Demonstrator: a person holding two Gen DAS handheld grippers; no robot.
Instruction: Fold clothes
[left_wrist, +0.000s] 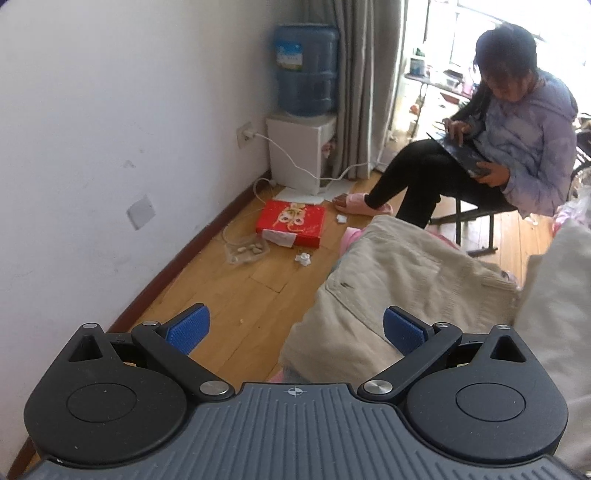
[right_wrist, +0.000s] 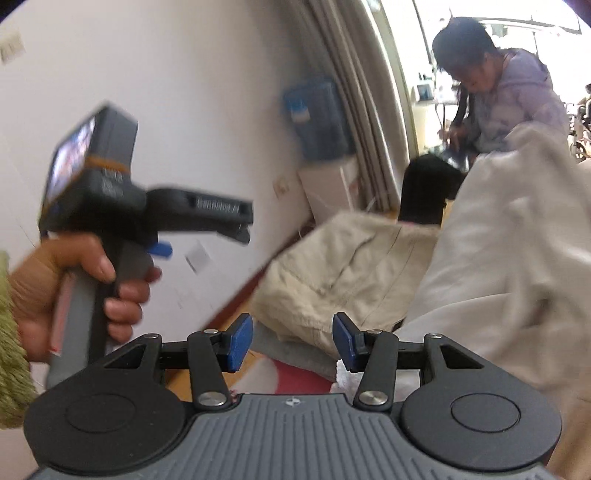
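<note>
A white wall (left_wrist: 110, 110) and a wood floor (left_wrist: 236, 291) run beside the beige clothes (left_wrist: 388, 277) heaped ahead, a person (left_wrist: 517, 122) sits on a chair behind them, a blue water jug (left_wrist: 306, 70) stands by the curtain (left_wrist: 365, 74), a red box (left_wrist: 291, 221) lies on the floor, and the left gripper (left_wrist: 295, 328) and right gripper (right_wrist: 293, 341) are both apart, gripping nothing.

A blue water jug (left_wrist: 306, 70) stands on a white dispenser (left_wrist: 300, 149) by the curtain (left_wrist: 364, 81); a red box (left_wrist: 291, 221) lies on the wooden floor (left_wrist: 236, 295); a seated person (left_wrist: 517, 133) holds a tablet (left_wrist: 461, 155)
</note>
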